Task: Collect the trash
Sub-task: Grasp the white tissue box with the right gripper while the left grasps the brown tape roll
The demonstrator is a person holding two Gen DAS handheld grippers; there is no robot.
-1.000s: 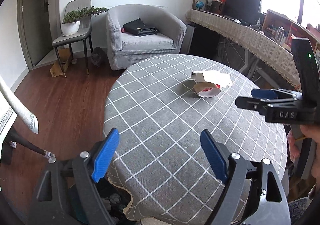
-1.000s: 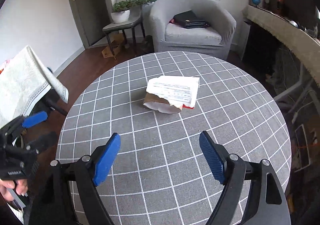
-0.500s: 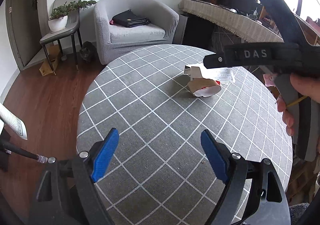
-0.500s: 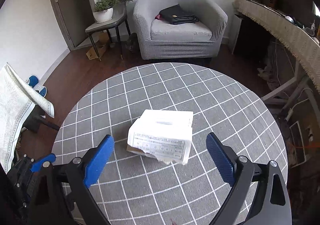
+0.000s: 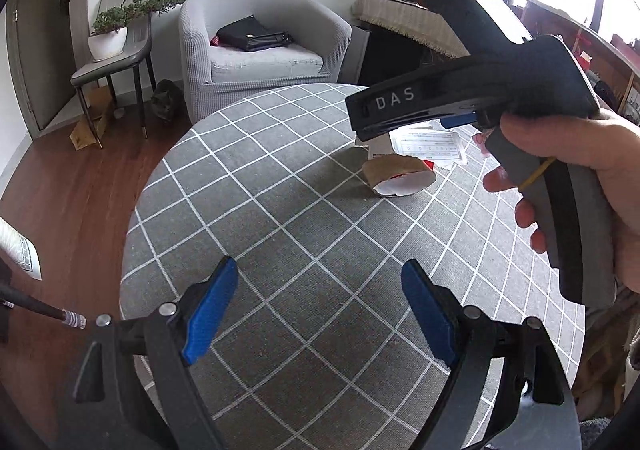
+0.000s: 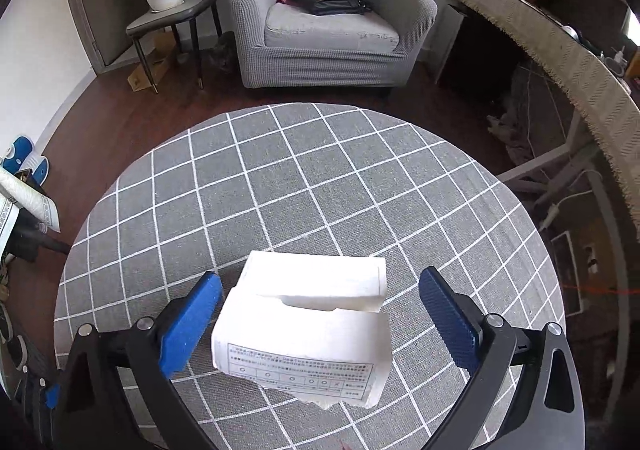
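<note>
One torn white carton (image 6: 308, 326) with a printed table is seen on the round checked surface (image 6: 280, 177), lying between the blue pads of the right claw (image 6: 320, 314), whose jaws are opening without touching it. The left claw (image 5: 316, 310) is held apart over bare cloth, nothing between its pads. "DAS" is read on the right claw's body.

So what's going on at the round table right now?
A person holds a gripper in each hand over the checked table. The right gripper straddles the torn white carton, jaws opening, pads not yet pressing it. The left gripper hangs open and empty over bare cloth. A brown paper scrap lies beside the carton.
</note>
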